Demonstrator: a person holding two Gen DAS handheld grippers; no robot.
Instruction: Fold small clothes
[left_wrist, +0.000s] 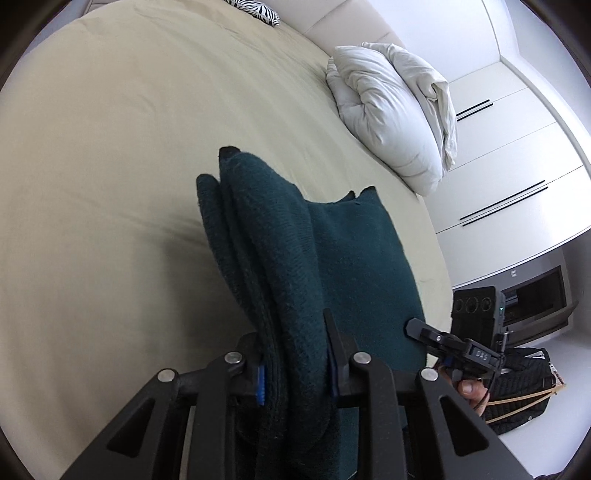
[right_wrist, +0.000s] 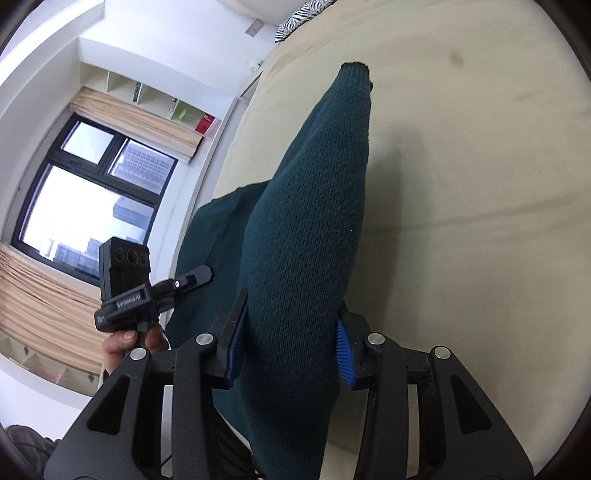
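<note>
A dark green knitted garment (left_wrist: 295, 258), thick and coarse in weave and folded into several layers, hangs lifted above the beige bedsheet (left_wrist: 110, 166), stretched between the two tools. The left gripper (left_wrist: 295, 373) is clamped on one bunched, layered edge with its blue ribbed pads (left_wrist: 260, 384) pressing the knit, and the right gripper (right_wrist: 288, 350) is likewise closed on the other bulging fold. Around it lie a crumpled white pillow (left_wrist: 388, 110) near the bed's edge, a zebra-striped cushion (left_wrist: 255, 9) at the far end, white wardrobe doors (left_wrist: 509, 147), and, in the right view, a dark-framed window (right_wrist: 92, 192) with pleated tan blinds.
</note>
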